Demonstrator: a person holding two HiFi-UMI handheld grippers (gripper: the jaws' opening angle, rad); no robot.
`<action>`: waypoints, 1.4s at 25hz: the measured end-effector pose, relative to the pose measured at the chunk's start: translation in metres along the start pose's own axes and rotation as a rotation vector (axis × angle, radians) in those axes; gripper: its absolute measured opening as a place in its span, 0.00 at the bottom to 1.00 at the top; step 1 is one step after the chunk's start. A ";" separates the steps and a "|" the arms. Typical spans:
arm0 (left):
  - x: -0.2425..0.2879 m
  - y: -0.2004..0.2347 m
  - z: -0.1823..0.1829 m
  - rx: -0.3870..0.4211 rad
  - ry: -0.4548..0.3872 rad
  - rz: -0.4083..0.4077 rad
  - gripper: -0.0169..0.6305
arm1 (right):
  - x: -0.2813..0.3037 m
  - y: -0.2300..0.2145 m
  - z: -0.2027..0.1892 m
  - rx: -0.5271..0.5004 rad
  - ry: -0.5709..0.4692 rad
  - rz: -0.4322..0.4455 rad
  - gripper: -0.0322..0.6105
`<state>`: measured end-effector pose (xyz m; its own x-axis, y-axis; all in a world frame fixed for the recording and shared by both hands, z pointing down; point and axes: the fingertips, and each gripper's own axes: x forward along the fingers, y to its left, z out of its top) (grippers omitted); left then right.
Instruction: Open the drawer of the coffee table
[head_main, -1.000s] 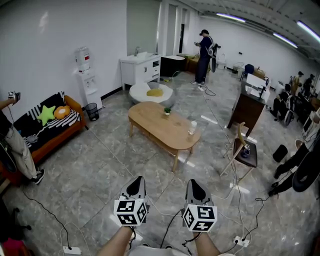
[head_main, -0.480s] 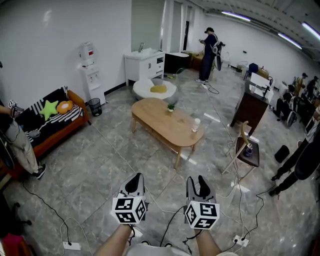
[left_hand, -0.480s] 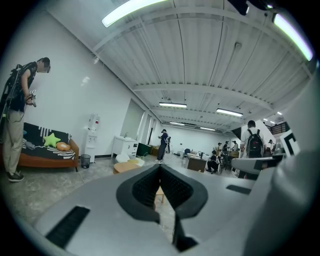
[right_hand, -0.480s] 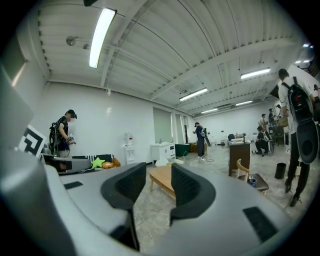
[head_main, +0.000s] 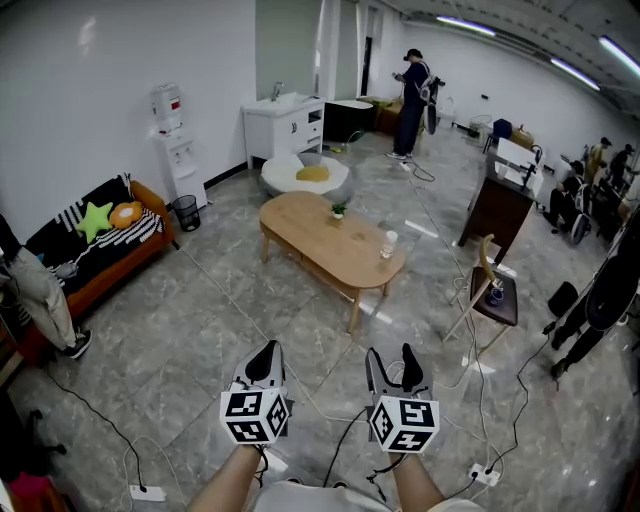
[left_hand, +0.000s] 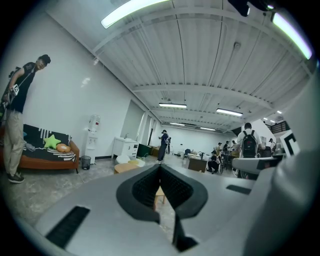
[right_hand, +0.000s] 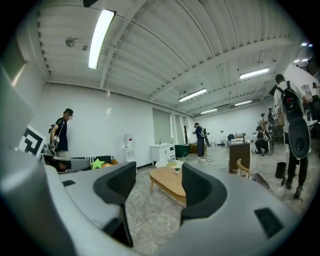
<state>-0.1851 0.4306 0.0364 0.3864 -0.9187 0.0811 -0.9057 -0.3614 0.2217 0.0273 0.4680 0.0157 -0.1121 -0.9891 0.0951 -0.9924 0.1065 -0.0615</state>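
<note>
Just opening, rt hand-held gripper (head_main: 391, 362) empty, coffee table (head_main: 330, 250) well apart.

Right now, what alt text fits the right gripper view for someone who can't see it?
The right claw, empty, its jaws apart and just opened wider, points level at the oval wooden coffee table across grey floor. A white cabinet and water dispenser stand beyond it.
</note>
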 end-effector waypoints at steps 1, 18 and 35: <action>0.000 0.000 0.000 0.000 -0.001 0.000 0.01 | 0.000 0.000 -0.001 -0.001 0.000 0.000 0.50; -0.003 0.020 0.007 0.020 0.005 -0.030 0.01 | 0.001 0.009 -0.013 0.028 -0.008 -0.052 0.90; 0.008 0.077 0.002 0.004 0.039 -0.045 0.01 | 0.009 0.022 -0.032 0.031 0.026 -0.161 0.96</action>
<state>-0.2522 0.3953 0.0521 0.4335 -0.8946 0.1087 -0.8877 -0.4031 0.2222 0.0028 0.4647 0.0466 0.0471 -0.9901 0.1324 -0.9956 -0.0572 -0.0740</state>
